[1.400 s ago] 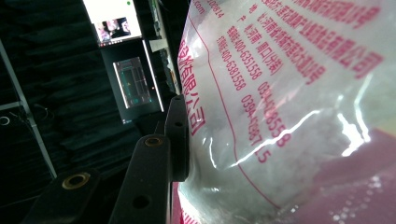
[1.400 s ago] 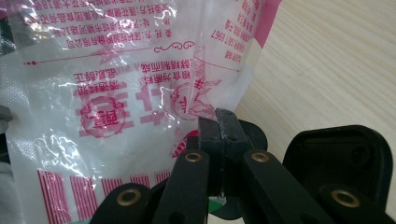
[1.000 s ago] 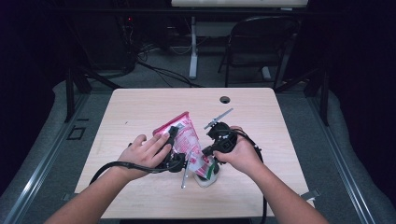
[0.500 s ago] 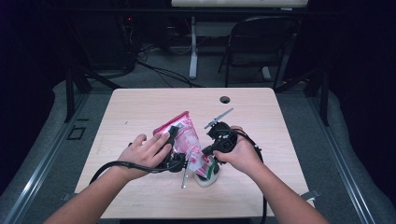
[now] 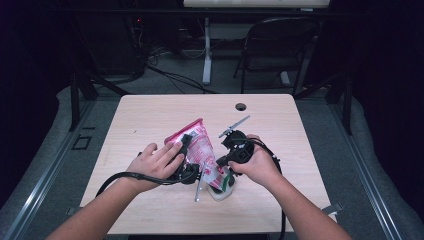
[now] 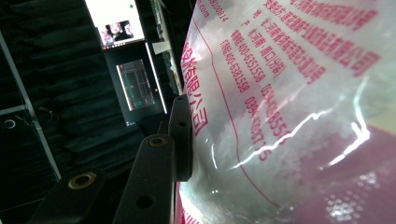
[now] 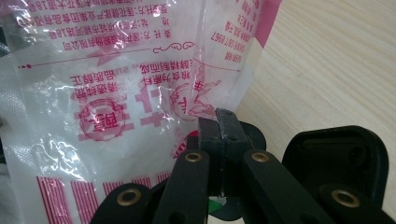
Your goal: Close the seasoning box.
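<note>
A pink and clear plastic bag (image 5: 199, 145) with red print is held up over the middle of the table. My left gripper (image 5: 185, 141) is shut on its left side; one black jaw presses the film (image 6: 299, 93) and the other is hidden behind it. My right gripper (image 5: 223, 159) is at the bag's lower right corner with its jaws closed together (image 7: 219, 125) on the bag's edge (image 7: 140, 93). A small white container (image 5: 223, 193) sits on the table under the bag, and a thin pale stick (image 5: 198, 184) lies beside it.
The wooden table (image 5: 150, 115) has a cable hole (image 5: 241, 106) near its far edge. A folding chair (image 5: 280, 45) and a desk leg (image 5: 207, 55) stand beyond it. Cables trail from both grippers towards the near edge.
</note>
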The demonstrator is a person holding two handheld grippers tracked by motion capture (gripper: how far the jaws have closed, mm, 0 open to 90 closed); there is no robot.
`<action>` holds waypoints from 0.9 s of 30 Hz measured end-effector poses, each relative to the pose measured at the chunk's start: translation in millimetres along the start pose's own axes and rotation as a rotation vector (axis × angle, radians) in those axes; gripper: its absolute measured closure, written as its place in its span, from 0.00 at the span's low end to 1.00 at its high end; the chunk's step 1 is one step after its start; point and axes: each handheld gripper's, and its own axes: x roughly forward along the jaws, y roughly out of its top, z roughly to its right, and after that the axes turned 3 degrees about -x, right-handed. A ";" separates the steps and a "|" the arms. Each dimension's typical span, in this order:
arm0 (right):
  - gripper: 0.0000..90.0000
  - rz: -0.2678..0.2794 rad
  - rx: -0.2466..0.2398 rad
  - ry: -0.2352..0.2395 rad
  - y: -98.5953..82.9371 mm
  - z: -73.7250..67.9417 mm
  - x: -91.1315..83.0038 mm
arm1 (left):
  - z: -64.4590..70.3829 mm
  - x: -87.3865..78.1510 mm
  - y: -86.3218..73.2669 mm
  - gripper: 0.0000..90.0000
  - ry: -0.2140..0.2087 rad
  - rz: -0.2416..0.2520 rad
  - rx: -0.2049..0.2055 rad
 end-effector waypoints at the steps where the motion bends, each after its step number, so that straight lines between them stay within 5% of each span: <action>1: 1.00 0.001 0.001 0.000 -0.1 -0.1 0.1 | -0.5 -0.1 0.1 0.81 -0.004 -0.004 0.002; 27: 1.00 0.004 0.006 -0.001 -4.5 1.9 -1.9 | -1.1 -2.0 6.3 0.81 0.002 0.008 0.016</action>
